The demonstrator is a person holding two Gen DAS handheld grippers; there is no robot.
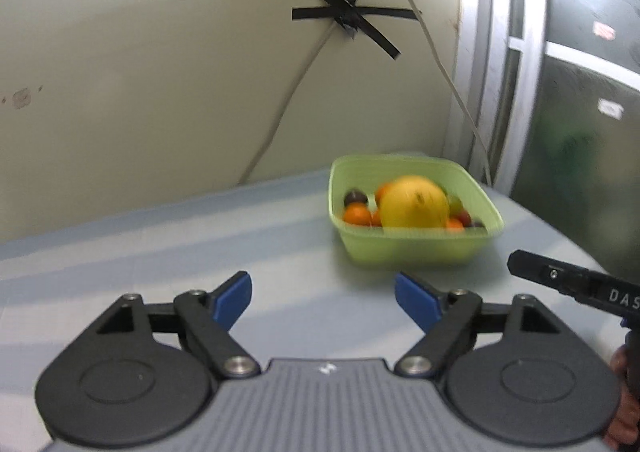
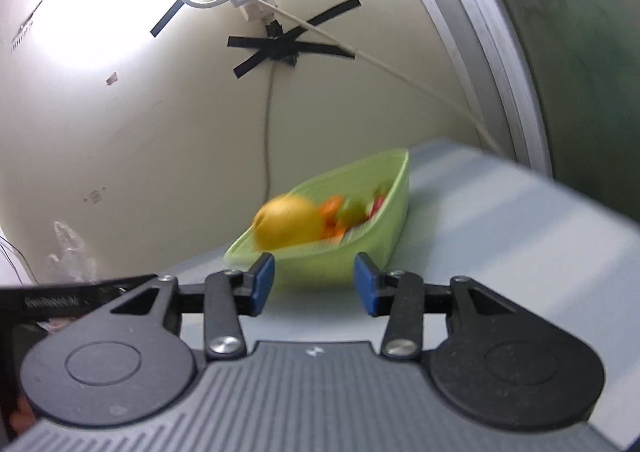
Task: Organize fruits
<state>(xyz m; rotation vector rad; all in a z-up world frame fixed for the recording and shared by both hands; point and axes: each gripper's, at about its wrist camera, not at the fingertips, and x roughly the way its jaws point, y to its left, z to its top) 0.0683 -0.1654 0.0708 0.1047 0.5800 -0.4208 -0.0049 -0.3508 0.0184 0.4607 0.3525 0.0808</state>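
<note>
Ahead of both grippers sits a light green basket (image 1: pixel 416 248) on a pale blue-grey table (image 1: pixel 160 244), close to the cream wall (image 1: pixel 160 92) where the table ends. Inside the basket lies a large yellow fruit (image 1: pixel 414 208), taller than the basket's rim, with small orange fruits (image 1: pixel 357 214), a dark plum-like one (image 1: pixel 355 196) and reddish and green pieces packed around it; motion blur hides finer detail.

The left gripper (image 1: pixel 323 302) is held low in front of the basket, its blue-padded fingers spread wide and holding nothing. The right gripper (image 2: pixel 314 284) is also in front of the basket, nearer to it, moderately parted and empty, with the basket's near wall showing between its pads.

No fruit has been lifted yet, so the step appears to be the approach for a first pick. To do it well, the person would likely come in over the near rim and choose one fruit. The big yellow one needs a wide opening and a grip across its middle. Small round fruits may roll, so closing slowly and squarely should help. A black-taped cable (image 1: pixel 352 18) hangs on the wall above the basket.
</note>
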